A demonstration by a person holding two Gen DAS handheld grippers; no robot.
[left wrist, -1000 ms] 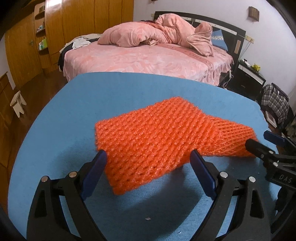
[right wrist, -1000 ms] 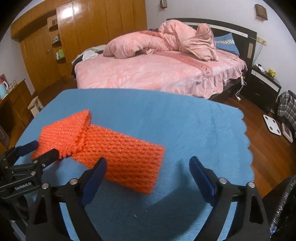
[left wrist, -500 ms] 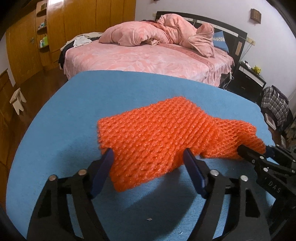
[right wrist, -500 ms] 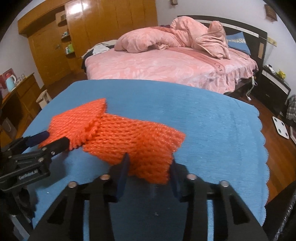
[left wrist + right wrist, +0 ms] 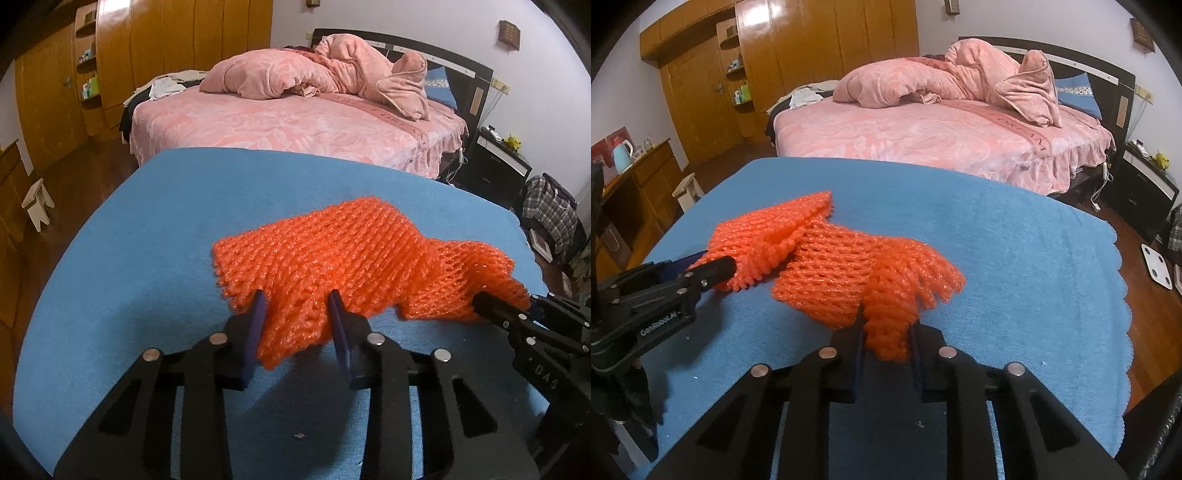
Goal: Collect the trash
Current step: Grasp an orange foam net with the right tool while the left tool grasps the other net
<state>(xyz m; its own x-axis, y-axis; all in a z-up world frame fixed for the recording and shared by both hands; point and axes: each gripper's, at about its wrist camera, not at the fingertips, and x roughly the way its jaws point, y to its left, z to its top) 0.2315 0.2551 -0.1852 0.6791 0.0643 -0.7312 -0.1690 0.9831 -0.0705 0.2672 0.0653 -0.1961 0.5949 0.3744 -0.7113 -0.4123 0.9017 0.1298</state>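
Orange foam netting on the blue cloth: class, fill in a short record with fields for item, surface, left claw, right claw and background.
item: orange foam netting, two overlapping pieces
surface: blue cloth
left claw: closing on the near edge of one piece, which bunches between its pads
right claw: closing, squeezing the other piece's end
background: bed with a pink duvet

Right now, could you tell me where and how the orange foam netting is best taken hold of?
Grip its near edges, coming from the near side, angled down. The orange foam netting lies flat and soft on the blue cloth, so edges bunch between pads. The left gripper and right gripper are closing on opposite ends.
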